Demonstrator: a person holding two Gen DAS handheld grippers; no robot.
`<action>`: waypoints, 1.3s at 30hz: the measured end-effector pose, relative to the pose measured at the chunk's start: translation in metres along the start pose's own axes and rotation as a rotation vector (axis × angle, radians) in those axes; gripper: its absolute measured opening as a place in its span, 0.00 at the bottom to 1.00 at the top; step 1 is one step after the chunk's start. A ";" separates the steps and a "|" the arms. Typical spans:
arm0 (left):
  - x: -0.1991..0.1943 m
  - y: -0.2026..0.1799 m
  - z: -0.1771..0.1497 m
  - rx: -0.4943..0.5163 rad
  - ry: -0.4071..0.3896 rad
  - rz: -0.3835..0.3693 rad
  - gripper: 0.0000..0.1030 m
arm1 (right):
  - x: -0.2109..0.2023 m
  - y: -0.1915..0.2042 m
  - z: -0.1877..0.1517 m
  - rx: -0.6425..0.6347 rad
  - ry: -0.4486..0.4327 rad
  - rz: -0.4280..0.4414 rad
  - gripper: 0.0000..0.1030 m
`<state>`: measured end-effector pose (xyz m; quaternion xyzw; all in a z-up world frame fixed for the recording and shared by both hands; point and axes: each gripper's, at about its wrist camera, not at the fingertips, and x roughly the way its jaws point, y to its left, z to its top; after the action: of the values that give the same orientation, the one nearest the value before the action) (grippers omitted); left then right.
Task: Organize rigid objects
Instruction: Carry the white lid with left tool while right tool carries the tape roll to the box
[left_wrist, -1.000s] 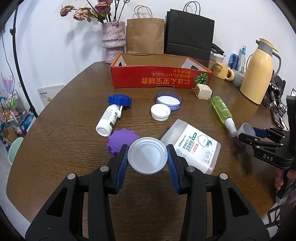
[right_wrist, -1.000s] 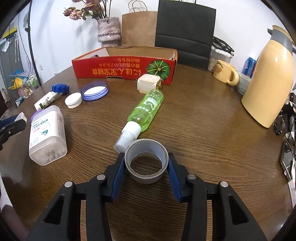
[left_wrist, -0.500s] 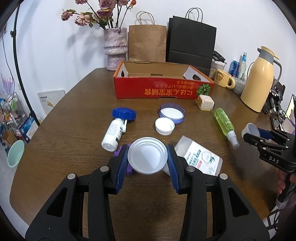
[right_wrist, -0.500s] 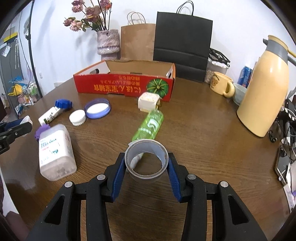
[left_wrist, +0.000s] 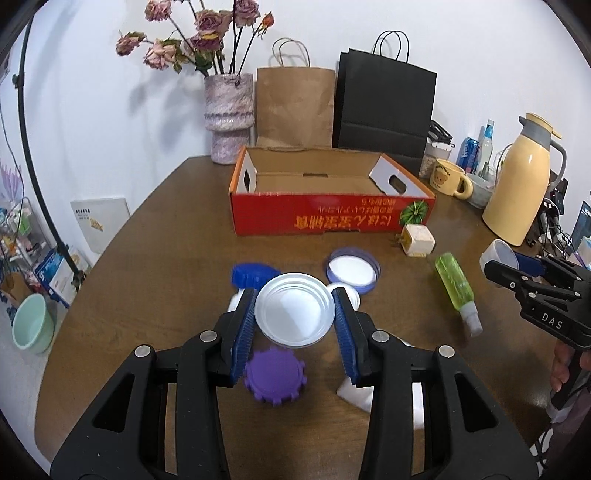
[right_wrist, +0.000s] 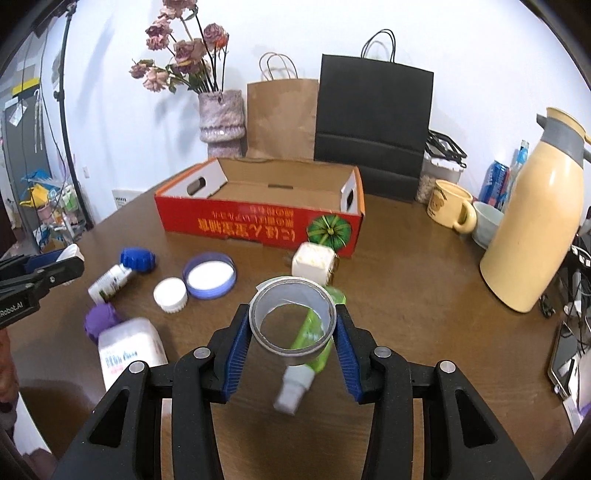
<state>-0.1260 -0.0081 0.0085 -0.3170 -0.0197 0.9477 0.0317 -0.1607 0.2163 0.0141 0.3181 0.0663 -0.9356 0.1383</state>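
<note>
My left gripper (left_wrist: 294, 314) is shut on a white round lid (left_wrist: 294, 309) and holds it above the table. My right gripper (right_wrist: 293, 321) is shut on a grey tape roll (right_wrist: 269, 315), also lifted. An open red cardboard box (left_wrist: 332, 218) stands further back and also shows in the right wrist view (right_wrist: 258, 225). On the table lie a green spray bottle (left_wrist: 453, 282), a purple cap (left_wrist: 274, 376), a blue-rimmed lid (left_wrist: 352, 269), a white bottle with a blue cap (right_wrist: 110, 282), a small white cap (right_wrist: 170, 294), a cream plug (right_wrist: 313, 260) and a white tub (right_wrist: 127, 350).
A vase of dried flowers (left_wrist: 229, 114), a brown paper bag (left_wrist: 293, 107) and a black paper bag (left_wrist: 382, 110) stand behind the box. A yellow thermos (right_wrist: 535, 236), a mug (right_wrist: 448, 210) and a bowl (right_wrist: 487, 223) stand at right.
Both grippers have risen off the table with the white lid and the tape roll in them, and moved toward the box. The table objects look farther below now.
</note>
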 end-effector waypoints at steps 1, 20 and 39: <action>0.001 0.000 0.003 0.004 -0.005 0.000 0.36 | 0.001 0.001 0.002 -0.001 -0.004 0.002 0.46; 0.032 -0.004 0.066 0.017 -0.027 -0.026 0.36 | 0.033 0.018 0.064 0.020 -0.068 0.033 0.46; 0.088 -0.005 0.118 -0.062 -0.060 0.001 0.36 | 0.088 0.008 0.109 0.053 -0.064 0.014 0.46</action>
<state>-0.2670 0.0010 0.0502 -0.2895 -0.0501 0.9556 0.0207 -0.2875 0.1665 0.0456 0.2919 0.0349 -0.9457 0.1387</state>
